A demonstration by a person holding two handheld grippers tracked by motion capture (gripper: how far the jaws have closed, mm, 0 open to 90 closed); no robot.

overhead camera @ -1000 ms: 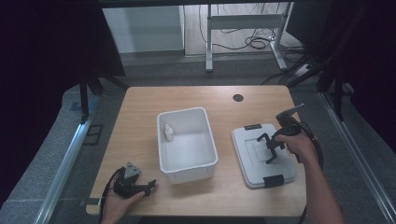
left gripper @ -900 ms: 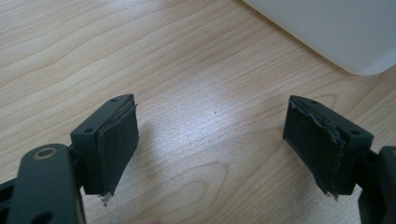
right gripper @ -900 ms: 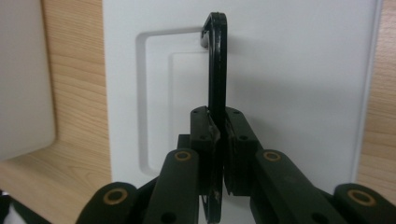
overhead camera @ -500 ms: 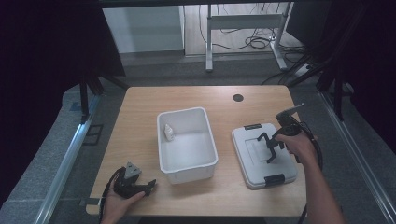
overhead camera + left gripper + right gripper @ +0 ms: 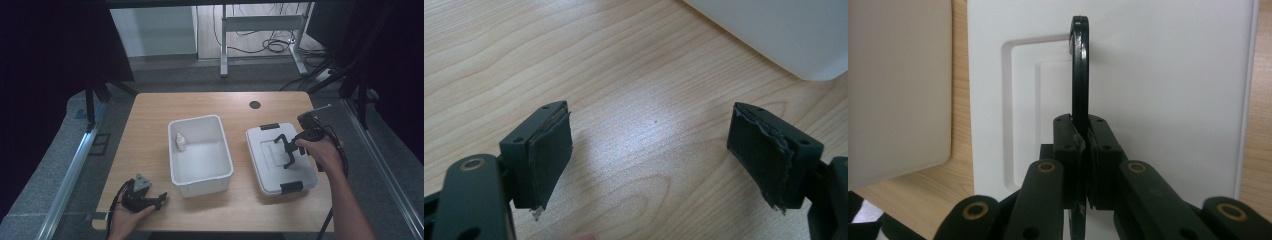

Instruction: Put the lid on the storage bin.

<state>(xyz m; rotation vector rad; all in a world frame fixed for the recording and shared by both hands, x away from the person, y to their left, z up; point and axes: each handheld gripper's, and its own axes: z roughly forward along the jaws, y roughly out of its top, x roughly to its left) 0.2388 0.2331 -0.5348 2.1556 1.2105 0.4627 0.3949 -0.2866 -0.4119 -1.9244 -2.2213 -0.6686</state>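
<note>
Right tool (image 5: 1081, 150) is clamped on the lid's black handle (image 5: 1079, 75), directly above the lid (image 5: 280, 160), with the open bin (image 5: 200, 152) beside the lid, toward the idle, wide-open left tool (image 5: 145, 197).

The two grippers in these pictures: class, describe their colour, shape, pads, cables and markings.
Both are black. The left gripper has two blocky jaws faced with frayed dark pads, brass-coloured pivot pins, a grey three-cornered plate on top and a black cable. The right gripper has the same linked black arms, screw holes and brass-coloured pins, and a black cable.

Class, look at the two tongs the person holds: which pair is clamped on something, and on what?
The right tongs are shut on the lid's black handle. The left tongs stand wide open over bare table, gripping nothing.
</note>
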